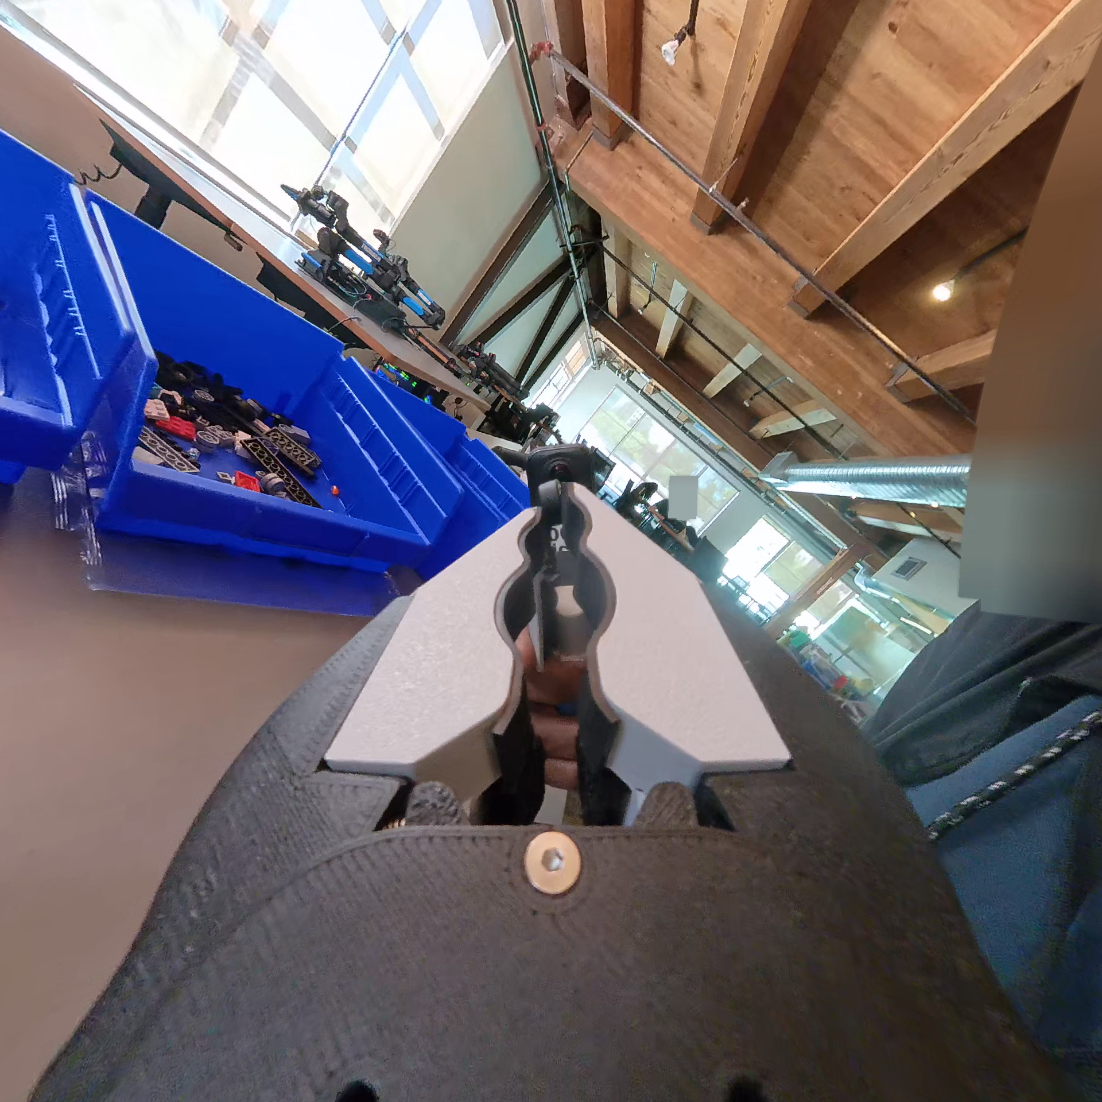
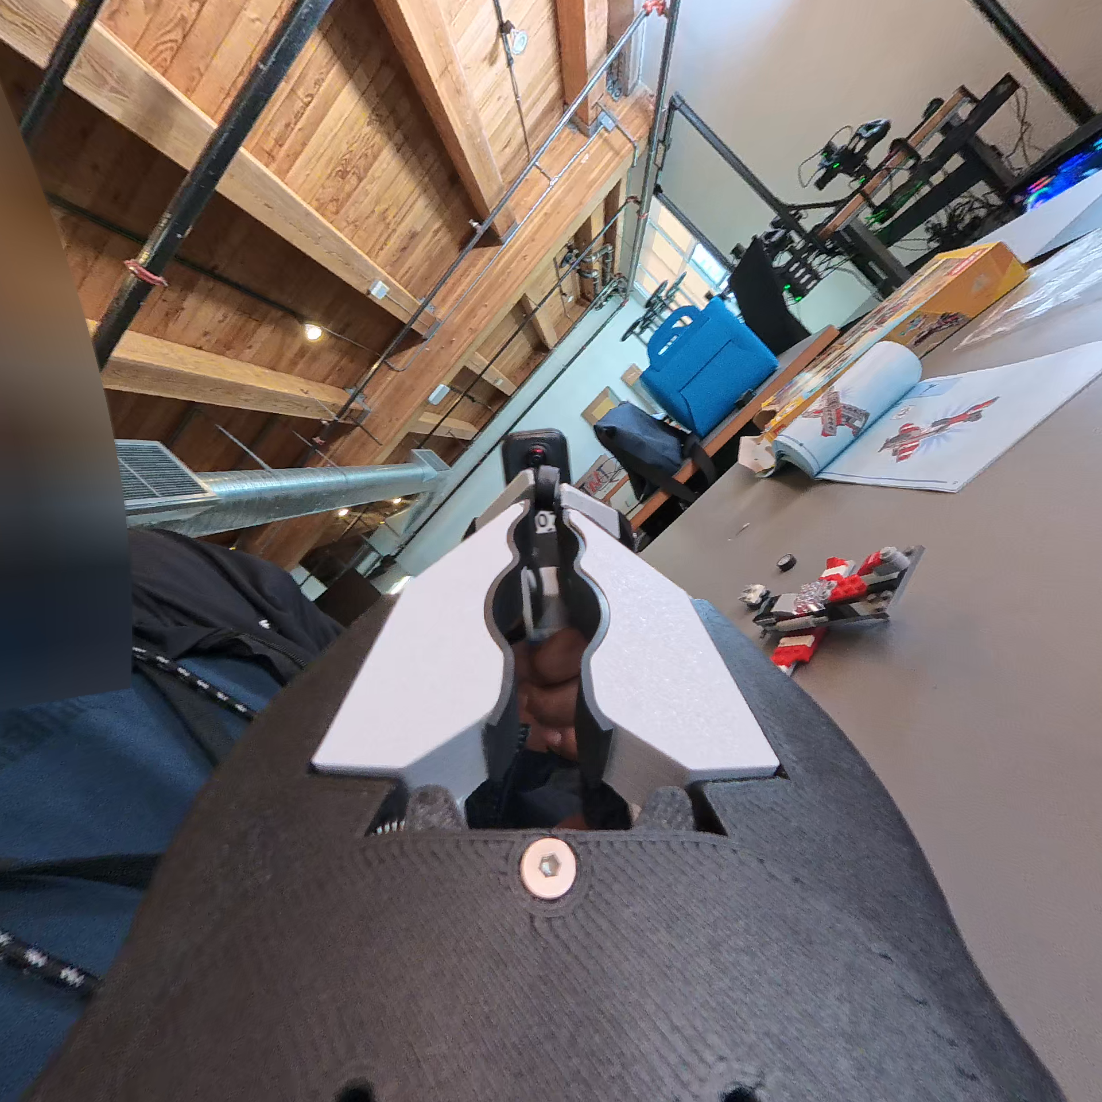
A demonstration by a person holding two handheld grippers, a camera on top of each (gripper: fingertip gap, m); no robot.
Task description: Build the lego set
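Note:
My left gripper [image 1: 556,500] and right gripper [image 2: 545,505] point at each other, tip to tip, raised above the table. Each has its jaws closed on the same small black Lego piece [image 1: 551,490], which also shows in the right wrist view [image 2: 545,477]. Past the piece, each view shows the other gripper's camera and a hand. A partly built red, white and black Lego model [image 2: 835,596] lies on the grey table [image 2: 954,775] to the right. A small black wheel [image 2: 787,562] and a small grey part [image 2: 752,593] lie beside it.
A blue bin [image 1: 381,429] of loose black, grey and red Lego parts [image 1: 238,441] stands to the left, with more blue bins around it. An open instruction booklet [image 2: 930,429] and the yellow set box [image 2: 954,286] lie at the far right. A person's dark jacket is close behind. Left and right tips are no more than a few centimetres apart.

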